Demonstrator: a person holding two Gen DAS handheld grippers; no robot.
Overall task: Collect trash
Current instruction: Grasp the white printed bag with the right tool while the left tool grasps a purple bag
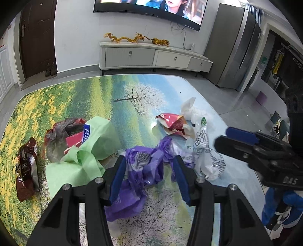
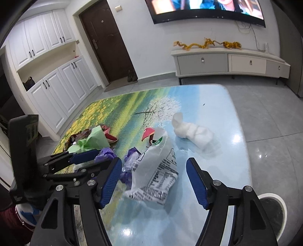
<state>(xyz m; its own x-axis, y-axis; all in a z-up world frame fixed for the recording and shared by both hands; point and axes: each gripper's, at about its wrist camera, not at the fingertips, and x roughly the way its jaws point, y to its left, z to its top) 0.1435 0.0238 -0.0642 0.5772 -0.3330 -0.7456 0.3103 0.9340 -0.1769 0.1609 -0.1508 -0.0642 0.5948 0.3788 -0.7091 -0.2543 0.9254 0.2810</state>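
Your left gripper hangs low over the bench, its blue-padded fingers set wide on either side of a crumpled purple bag. The pads are close to the plastic but not pressing it; part of the bag spills under and past the left finger toward you.

Your right gripper is also spread wide, above a clear printed bag that lies just right of the purple one, the two touching or nearly so. In the left view this gripper appears side-on at the right edge.

Other trash crowds the bench. To the left of the purple bag sits a green bag, its handles lying against the left finger's outer side. Behind it is a grey-brown plastic bag with a red packet showing inside. Further left, apart from the rest, a brown snack wrapper lies near the bench edge. Beyond the clear bag rests a torn red-and-gold wrapper, and beside that a wad of white tissue, though whether it touches the wrapper is hard to judge through the lens curve.

Past the bench are a white low cabinet carrying gold dragon figures, a wall television, a dark door and a grey refrigerator. White cupboards line the left wall in the right view, and a round bin stands on the floor by your right gripper.
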